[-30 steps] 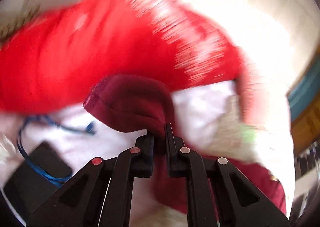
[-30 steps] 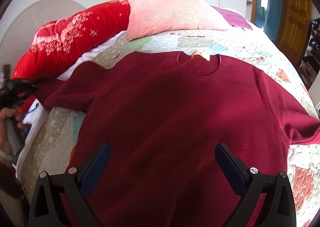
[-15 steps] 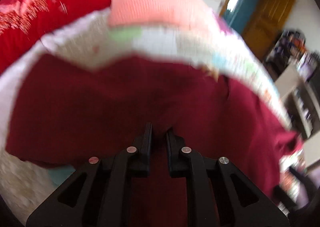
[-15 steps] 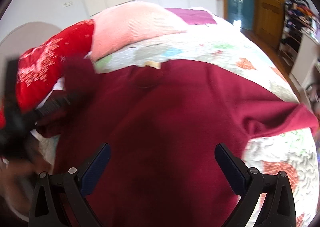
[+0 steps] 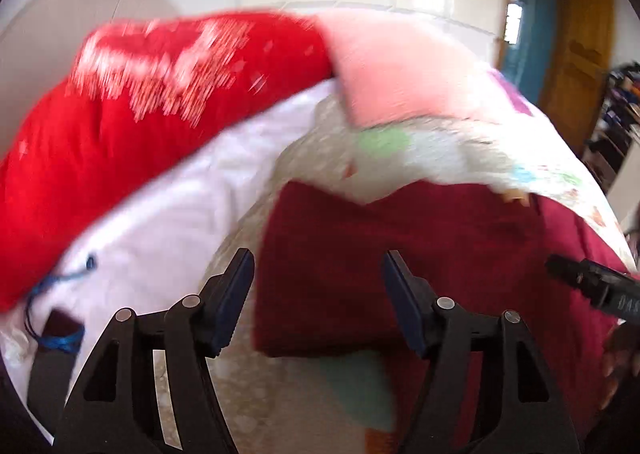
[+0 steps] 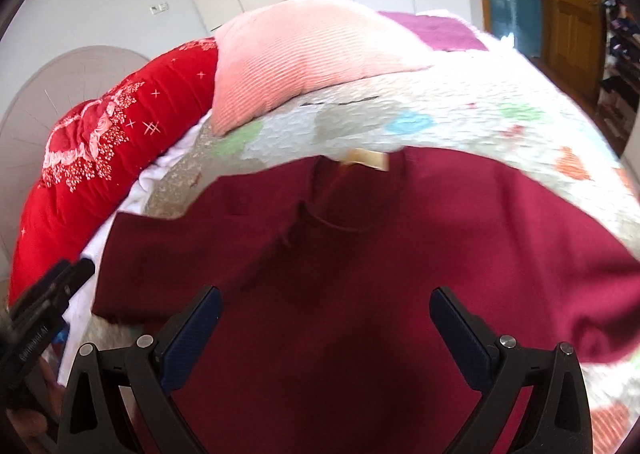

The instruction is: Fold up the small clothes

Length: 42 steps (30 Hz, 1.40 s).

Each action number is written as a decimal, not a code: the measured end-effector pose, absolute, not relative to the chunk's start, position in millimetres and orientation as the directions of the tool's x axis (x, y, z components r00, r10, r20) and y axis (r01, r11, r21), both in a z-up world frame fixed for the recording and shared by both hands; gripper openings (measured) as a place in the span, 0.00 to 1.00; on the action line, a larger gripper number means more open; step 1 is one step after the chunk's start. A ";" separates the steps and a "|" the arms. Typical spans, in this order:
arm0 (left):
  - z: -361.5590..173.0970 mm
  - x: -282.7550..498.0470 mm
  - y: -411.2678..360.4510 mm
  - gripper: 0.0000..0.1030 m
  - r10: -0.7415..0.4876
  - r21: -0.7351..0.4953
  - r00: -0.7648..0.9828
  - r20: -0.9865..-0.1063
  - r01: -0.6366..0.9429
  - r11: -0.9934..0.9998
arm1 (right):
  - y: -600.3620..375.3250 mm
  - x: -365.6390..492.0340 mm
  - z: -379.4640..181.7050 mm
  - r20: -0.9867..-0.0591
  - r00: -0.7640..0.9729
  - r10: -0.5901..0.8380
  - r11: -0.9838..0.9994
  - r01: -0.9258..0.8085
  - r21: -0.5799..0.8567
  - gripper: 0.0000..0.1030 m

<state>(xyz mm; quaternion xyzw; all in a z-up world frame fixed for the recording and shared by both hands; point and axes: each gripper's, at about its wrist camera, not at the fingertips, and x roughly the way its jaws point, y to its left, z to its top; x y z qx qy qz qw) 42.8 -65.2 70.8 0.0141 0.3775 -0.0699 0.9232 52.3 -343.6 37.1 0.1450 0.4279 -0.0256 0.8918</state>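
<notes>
At the far left of the bed, a red quilt (image 6: pixel 100 158) with white flower print lies bunched along the edge, with a white sheet (image 5: pixel 168 222) below it and a blue cord (image 5: pixel 56 294) trailing over the sheet. The left gripper (image 5: pixel 318 294) stands wide apart with nothing between its fingers, hanging over the left sleeve (image 5: pixel 320 274) of the dark red sweater (image 6: pixel 380 254). That sleeve lies folded inward across the chest. A pink pillow (image 6: pixel 304 54) sits behind the collar. The sweater lies spread flat on the patchwork bedspread (image 6: pixel 480 110), neck away from the cameras. The right gripper (image 6: pixel 325 328) is also wide apart and empty, over the sweater's middle. The right sleeve (image 6: pixel 600 302) stretches out to the bed's right side.
</notes>
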 end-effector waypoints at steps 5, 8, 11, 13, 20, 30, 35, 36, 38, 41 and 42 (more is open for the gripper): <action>50.0 58.8 -40.5 0.64 -0.107 -0.073 0.656 -0.747 0.078 0.994 | -335.6 103.8 7.6 -0.781 0.603 0.163 0.941 0.143 0.307 0.49; 47.2 56.7 -38.1 0.64 -0.099 -0.070 0.653 -0.751 0.070 0.995 | -332.3 115.0 -2.7 -0.811 0.566 0.147 0.944 0.166 0.287 0.20; 45.1 60.9 -39.7 0.64 -0.102 -0.082 0.648 -0.755 0.060 0.995 | -335.2 100.9 17.2 -0.771 0.617 0.161 0.947 0.122 0.296 0.13; 44.5 62.4 -41.8 0.64 -0.123 -0.109 0.639 -0.759 0.061 0.992 | -339.7 92.1 31.3 -0.747 0.647 0.151 0.949 0.118 0.294 0.12; 52.4 60.8 -52.8 0.64 -0.133 -0.114 0.650 -0.748 0.071 0.991 | -364.7 50.4 70.1 -0.681 0.729 0.065 0.961 0.138 0.240 0.08; 57.3 56.9 -37.4 0.64 -0.122 -0.128 0.652 -0.749 0.038 0.991 | -349.2 67.2 23.3 -0.725 0.639 0.255 0.906 0.105 0.411 0.72; 55.9 57.2 -28.3 0.64 -0.127 -0.155 0.645 -0.754 0.014 0.988 | -320.2 92.0 0.2 -0.795 0.563 0.224 0.943 0.080 0.322 0.18; 56.1 56.4 -27.9 0.64 -0.125 -0.153 0.646 -0.753 0.014 0.988 | -319.4 91.3 1.6 -0.791 0.574 0.212 0.947 0.080 0.312 0.09; 57.6 54.9 -27.0 0.64 -0.117 -0.144 0.654 -0.748 0.013 0.990 | -322.6 84.5 12.9 -0.763 0.610 0.213 0.947 0.065 0.316 0.09; 61.1 54.1 -24.0 0.64 -0.124 -0.161 0.660 -0.741 0.005 0.987 | -335.8 64.0 48.0 -0.700 0.699 0.149 0.963 0.058 0.263 0.08; 62.1 53.9 -22.6 0.64 -0.132 -0.175 0.661 -0.738 0.002 0.985 | -341.1 58.5 58.9 -0.680 0.722 0.126 0.967 0.063 0.247 0.08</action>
